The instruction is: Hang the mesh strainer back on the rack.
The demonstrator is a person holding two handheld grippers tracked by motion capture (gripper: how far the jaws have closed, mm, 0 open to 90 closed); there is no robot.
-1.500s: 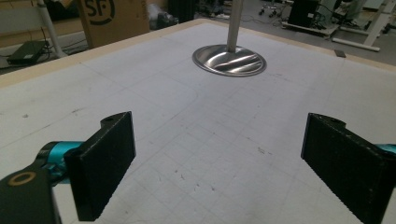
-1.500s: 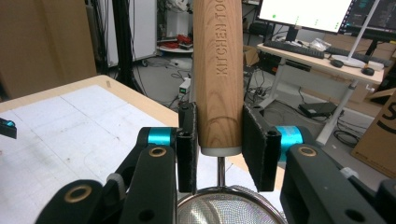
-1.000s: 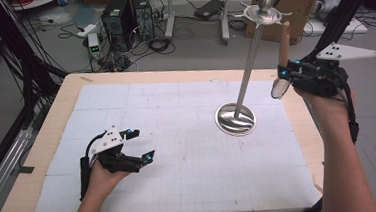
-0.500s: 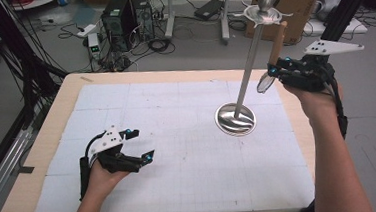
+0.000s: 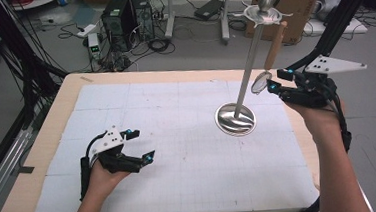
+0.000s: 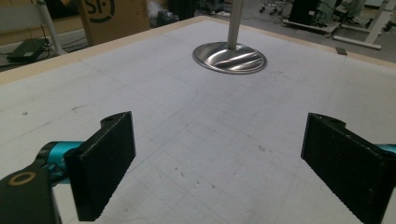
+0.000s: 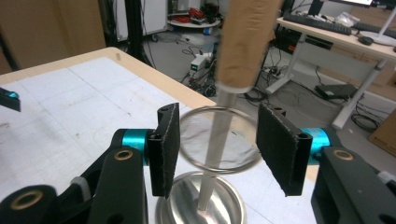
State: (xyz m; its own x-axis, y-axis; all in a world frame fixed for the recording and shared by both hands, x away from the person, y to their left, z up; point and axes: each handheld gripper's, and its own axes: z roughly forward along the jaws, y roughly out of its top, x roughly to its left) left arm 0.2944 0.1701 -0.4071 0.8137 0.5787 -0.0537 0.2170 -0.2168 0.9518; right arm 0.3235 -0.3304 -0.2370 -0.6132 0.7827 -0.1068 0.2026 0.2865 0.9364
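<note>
At the right of the high view, the right gripper [image 5: 274, 87] is spread, its jaws on either side of a small round strainer [image 7: 219, 139] hanging by its wooden handle [image 5: 275, 46] from a metal stand [image 5: 248, 74]. The stand's pole [image 7: 212, 158] rises just behind the strainer. Lower left, the left gripper [image 5: 141, 145] rests spread on the table [image 5: 181, 186].

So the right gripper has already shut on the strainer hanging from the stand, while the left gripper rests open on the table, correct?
Not quite. The right gripper is open: in the right gripper view its jaws stand apart on either side of the strainer, not touching it. The strainer does hang from the stand, and the left gripper does rest open.
</note>
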